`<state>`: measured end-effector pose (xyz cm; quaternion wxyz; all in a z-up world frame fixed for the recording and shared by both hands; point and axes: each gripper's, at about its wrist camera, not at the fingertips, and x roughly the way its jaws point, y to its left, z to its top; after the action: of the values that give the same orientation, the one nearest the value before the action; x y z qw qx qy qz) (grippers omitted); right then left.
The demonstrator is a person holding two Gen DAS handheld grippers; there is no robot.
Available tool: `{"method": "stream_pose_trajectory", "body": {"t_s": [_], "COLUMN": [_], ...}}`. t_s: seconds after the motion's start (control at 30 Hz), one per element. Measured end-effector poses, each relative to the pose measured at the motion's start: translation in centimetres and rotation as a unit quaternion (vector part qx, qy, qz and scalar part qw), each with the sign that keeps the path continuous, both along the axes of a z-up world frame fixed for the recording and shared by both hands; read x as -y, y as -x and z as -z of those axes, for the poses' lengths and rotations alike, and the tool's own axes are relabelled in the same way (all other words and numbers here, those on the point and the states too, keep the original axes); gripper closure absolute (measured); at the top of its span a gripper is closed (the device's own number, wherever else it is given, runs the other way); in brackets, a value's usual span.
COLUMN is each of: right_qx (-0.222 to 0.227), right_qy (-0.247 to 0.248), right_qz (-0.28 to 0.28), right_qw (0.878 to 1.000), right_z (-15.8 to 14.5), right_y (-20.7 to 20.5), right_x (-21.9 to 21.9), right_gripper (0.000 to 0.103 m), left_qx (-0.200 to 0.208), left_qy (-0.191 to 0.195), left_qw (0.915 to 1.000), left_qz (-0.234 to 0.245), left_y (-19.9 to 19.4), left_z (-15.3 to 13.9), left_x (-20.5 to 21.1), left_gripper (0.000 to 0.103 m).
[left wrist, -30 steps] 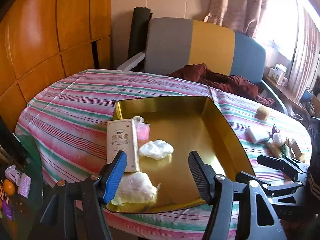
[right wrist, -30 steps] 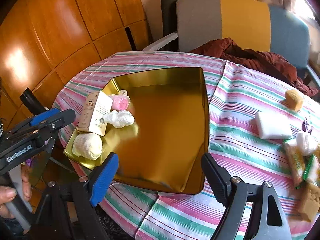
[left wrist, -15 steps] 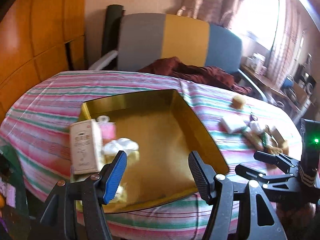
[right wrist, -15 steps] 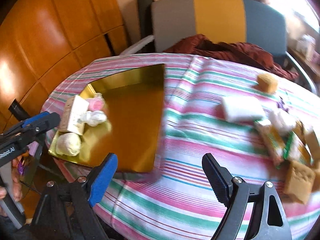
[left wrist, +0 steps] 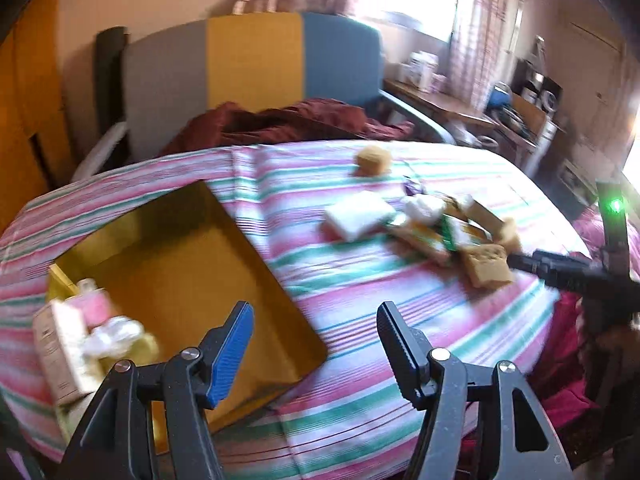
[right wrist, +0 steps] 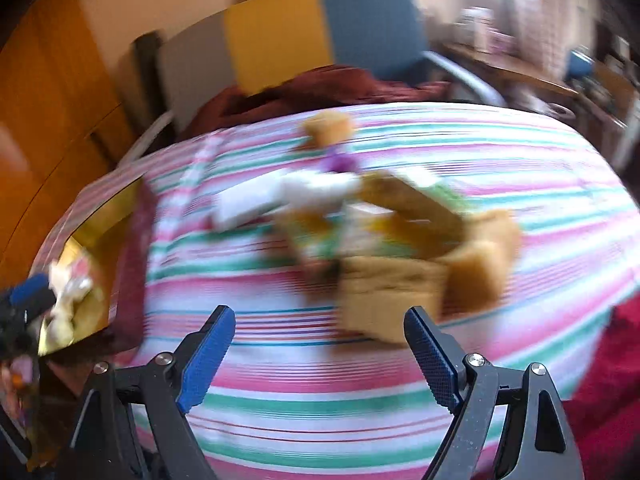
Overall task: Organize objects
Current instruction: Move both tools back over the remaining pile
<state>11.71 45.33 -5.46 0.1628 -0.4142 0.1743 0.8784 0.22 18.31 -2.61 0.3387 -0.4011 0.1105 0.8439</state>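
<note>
Objects for sorting lay in two places on the round worktop (left wrist: 360,280) under its pink, green and white striped cloth: a shallow gold metal tray (left wrist: 192,276) at the left already held a white carton (left wrist: 60,356), a pink packet (left wrist: 94,306) and a crumpled white wad (left wrist: 112,334), while a loose heap waited to the right. That heap took in a flat white pad (left wrist: 356,216), green and yellow wrapped packets (left wrist: 432,236) and tan sponge-like blocks (left wrist: 486,266), with one more tan lump (left wrist: 374,160) apart at the far side. The left claw (left wrist: 312,344) hung empty, its jaws parted, over the cloth beside the tray's near corner. The right claw (right wrist: 318,356) was empty too, jaws spread wide, just short of the nearest tan block (right wrist: 388,300) in a heavily blurred view. The step in hand looked like reaching for another piece. Next, the right claw would need to steady, straddle one block clear of its neighbours, close, then carry it to the tray
</note>
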Motion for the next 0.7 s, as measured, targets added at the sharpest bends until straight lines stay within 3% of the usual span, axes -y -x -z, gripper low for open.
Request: {"method": "stream_pose_trajectory", "body": {"t_s": [0.3,0.43,0.7], "right_qx": [-0.007,-0.026,-0.056], "right_qy": [-0.016,-0.018,0.041], "right_qz": [0.086,0.105,0.139], "right_qw": [0.996,0.994,0.988], "right_z": [-1.7,-1.8,-0.5], "right_y": [-2.6,-2.9,-4.3], "right_x": [-7.9,-10.3,-13.2], "right_gripper": [0.016,0.015,0.015], "left_qx": [0.043,0.087,0.141], "left_qy": [0.007,0.003,0.02], "left_qw": [0.9927,0.985,0.9738], "left_qz": [0.112,0.149,0.178], "left_y": [-1.5,-2.0,-3.0], "left_z": [1.1,2.3,5.2], "left_x": [-8.6,-12.9,-20.2], "left_gripper": [0.036,0.024,0.018]}}
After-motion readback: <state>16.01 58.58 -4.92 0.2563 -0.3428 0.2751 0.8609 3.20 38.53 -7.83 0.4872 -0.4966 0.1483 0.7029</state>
